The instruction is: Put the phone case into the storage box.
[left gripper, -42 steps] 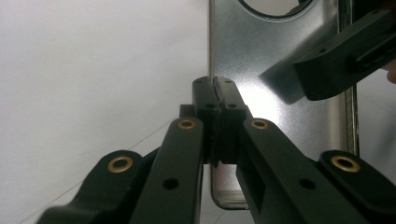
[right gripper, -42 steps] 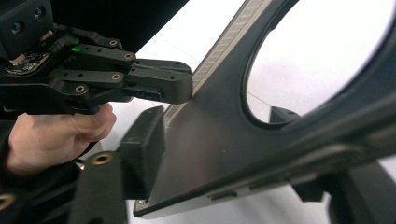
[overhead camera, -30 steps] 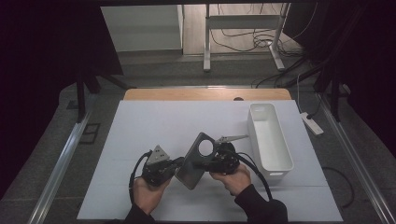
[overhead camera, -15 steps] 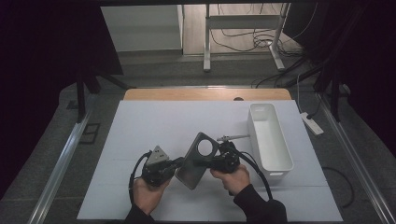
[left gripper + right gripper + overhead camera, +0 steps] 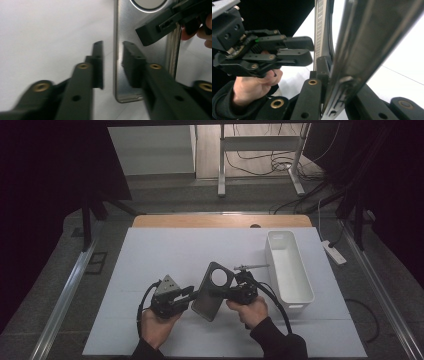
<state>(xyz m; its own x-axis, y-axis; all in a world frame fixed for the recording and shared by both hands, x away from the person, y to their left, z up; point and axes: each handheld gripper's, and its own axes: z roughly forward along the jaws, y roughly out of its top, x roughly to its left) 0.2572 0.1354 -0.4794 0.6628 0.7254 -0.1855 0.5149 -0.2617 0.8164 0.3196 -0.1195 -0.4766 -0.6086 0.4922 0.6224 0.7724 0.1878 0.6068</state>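
Left tool (image 5: 192, 293) has its jaws apart, straddling the near edge of the metal plate (image 5: 212, 285) without pinching it. The plate's tilted up over the white surface (image 5: 165, 255), mid-front. Right tool (image 5: 225, 293) is clamped on its other edge, with the white bin (image 5: 290, 265) off to the right.

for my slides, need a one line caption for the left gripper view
Left gripper, jaws open astride the edge of a grey metal plate that the right gripper holds.

Left tongs (image 5: 192, 292) agape, right tongs (image 5: 223, 293) clamped
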